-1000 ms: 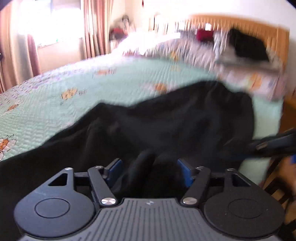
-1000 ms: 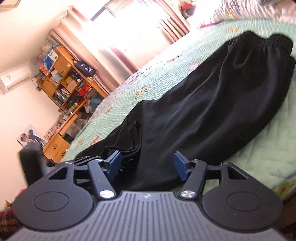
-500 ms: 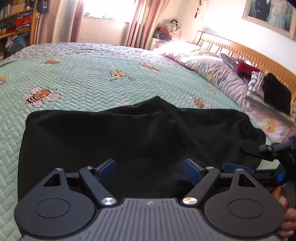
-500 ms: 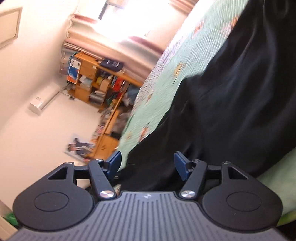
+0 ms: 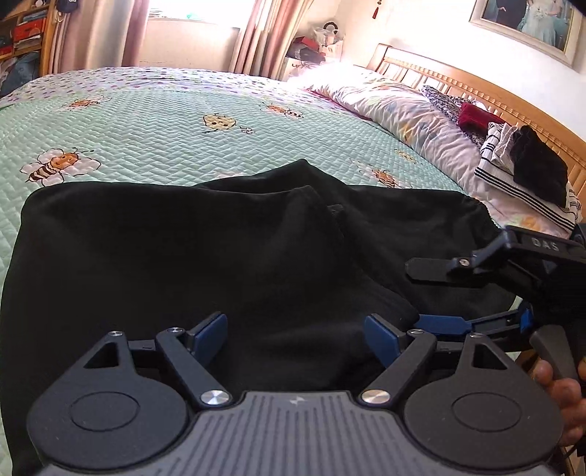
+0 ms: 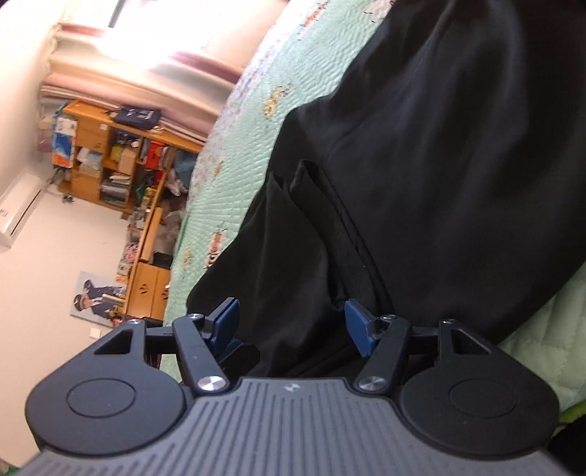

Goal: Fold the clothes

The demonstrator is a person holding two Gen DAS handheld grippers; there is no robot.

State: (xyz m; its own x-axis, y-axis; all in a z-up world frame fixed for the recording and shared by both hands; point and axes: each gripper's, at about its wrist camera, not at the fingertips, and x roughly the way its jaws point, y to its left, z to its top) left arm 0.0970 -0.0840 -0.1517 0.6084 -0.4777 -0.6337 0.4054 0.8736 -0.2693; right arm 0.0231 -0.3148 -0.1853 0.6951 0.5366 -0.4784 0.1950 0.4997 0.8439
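OK, black trousers (image 5: 227, 249) lie mid-frame on the bee quilt (image 5: 146, 121). Our left gripper (image 5: 295, 327) and right gripper (image 6: 291, 322) both gape over fabric. Soft, limp, likely slippery: we'd pinch the hem edge.

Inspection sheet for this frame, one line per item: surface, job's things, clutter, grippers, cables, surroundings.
Surface: bed with green quilted bee-print bedspread.
Job's things: black trousers lying on the bedspread, one part folded over another, near edge bunched.
Clutter: stack of clothes on the pale duvet by the wooden headboard.
Grippers: left gripper open, fabric between its jaws, not clamped; right gripper open, straddling a fold of the trousers.
Cables: nothing seen.
Surroundings: curtained window, framed picture, cluttered wooden shelves, wall air conditioner.
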